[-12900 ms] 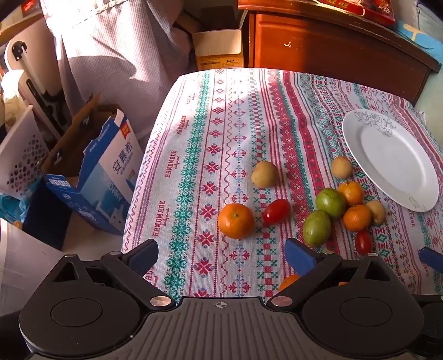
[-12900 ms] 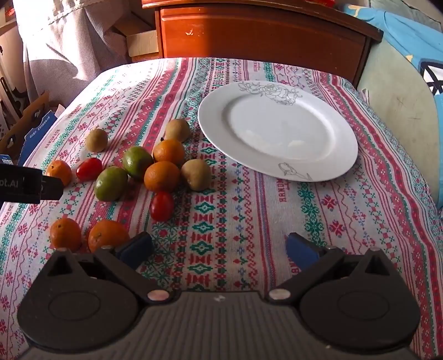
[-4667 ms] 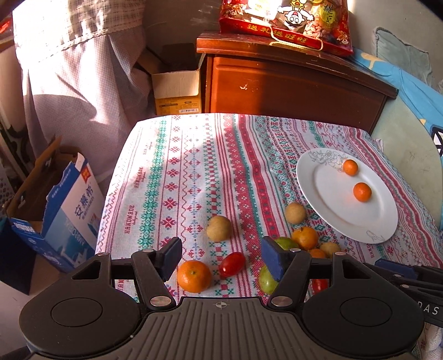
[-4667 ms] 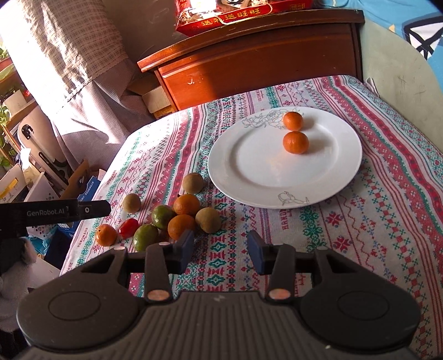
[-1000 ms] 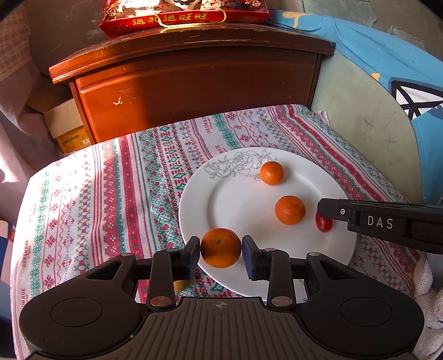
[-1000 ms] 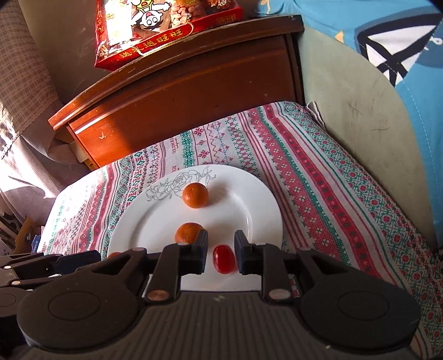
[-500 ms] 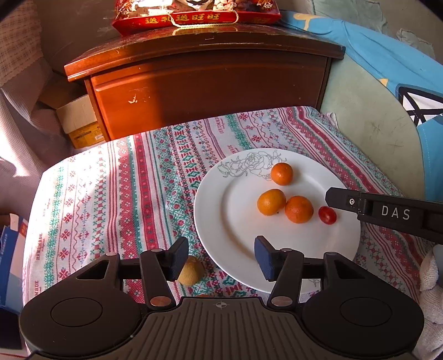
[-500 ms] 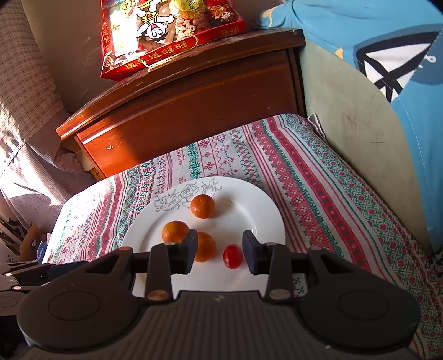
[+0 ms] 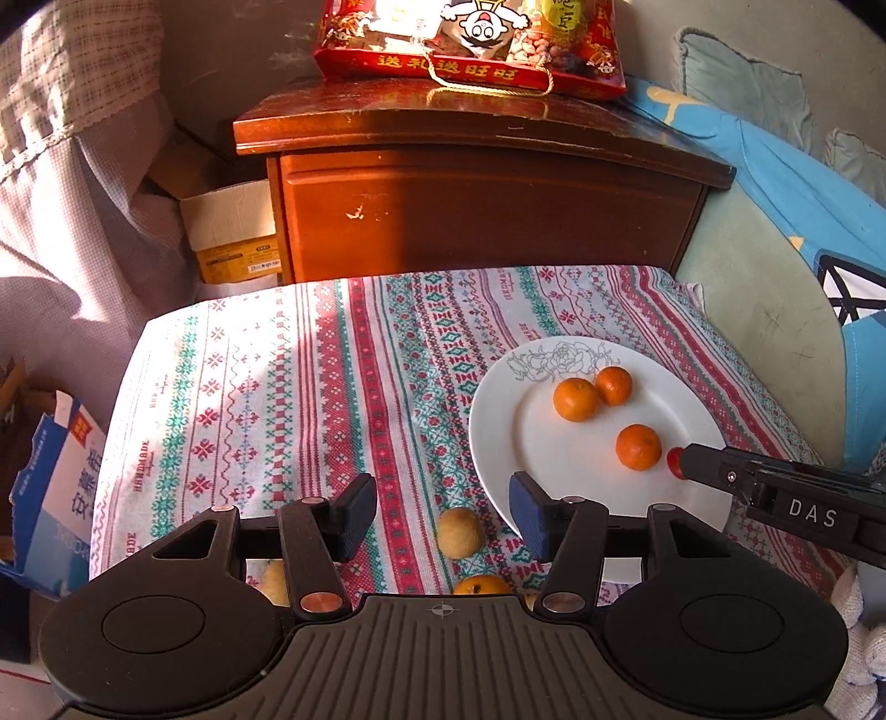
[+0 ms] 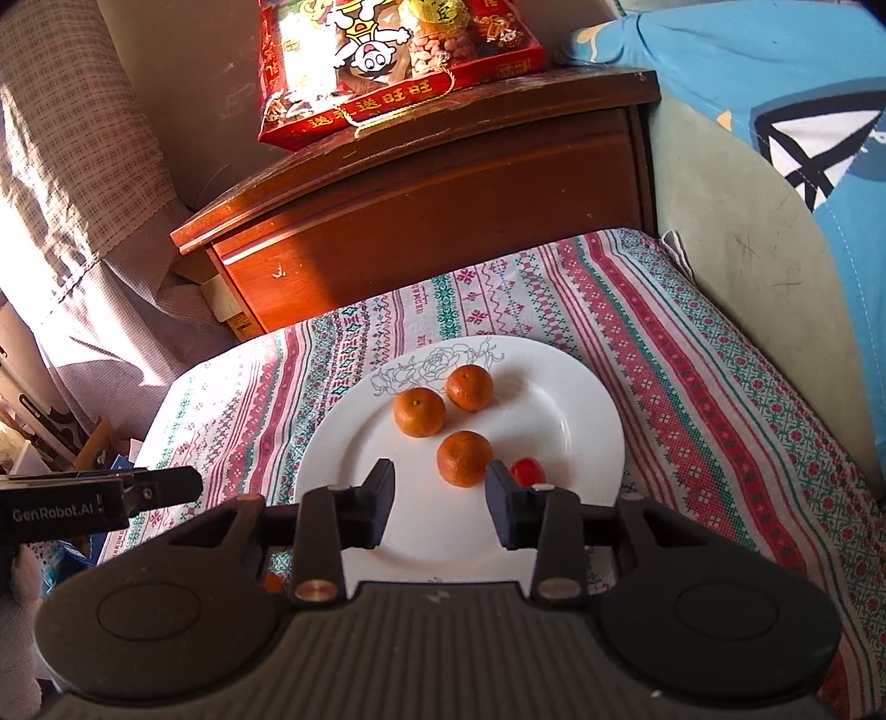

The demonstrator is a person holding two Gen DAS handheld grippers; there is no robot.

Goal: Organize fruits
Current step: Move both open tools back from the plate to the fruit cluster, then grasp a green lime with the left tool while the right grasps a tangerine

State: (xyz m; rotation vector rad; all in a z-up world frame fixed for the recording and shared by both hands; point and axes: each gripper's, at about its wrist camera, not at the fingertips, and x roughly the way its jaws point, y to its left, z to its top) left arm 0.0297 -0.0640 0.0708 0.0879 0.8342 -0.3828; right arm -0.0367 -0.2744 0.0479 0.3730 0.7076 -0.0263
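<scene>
A white plate (image 10: 581,421) with a drawn rose lies on the patterned tablecloth (image 9: 288,399). On it lie three oranges (image 10: 464,458) and a red cherry tomato (image 10: 527,471). The plate also shows in the left wrist view (image 9: 498,437), with an orange (image 9: 638,447) near the tomato (image 9: 674,459). My left gripper (image 9: 443,512) is open and empty above the cloth, left of the plate. A yellowish fruit (image 9: 458,533) and an orange (image 9: 483,584) lie below it. My right gripper (image 10: 440,507) is open and empty over the plate's near part.
A wooden cabinet (image 9: 487,199) with a red snack bag (image 9: 470,44) stands behind the table. A cardboard box (image 9: 232,232) and a blue carton (image 9: 61,487) are on the floor at the left. A blue cushion (image 10: 775,111) lies at the right.
Both grippers have pulled back and up from the plate. The left one has swung left, opened wider. The third orange has rolled next to the far orange.
</scene>
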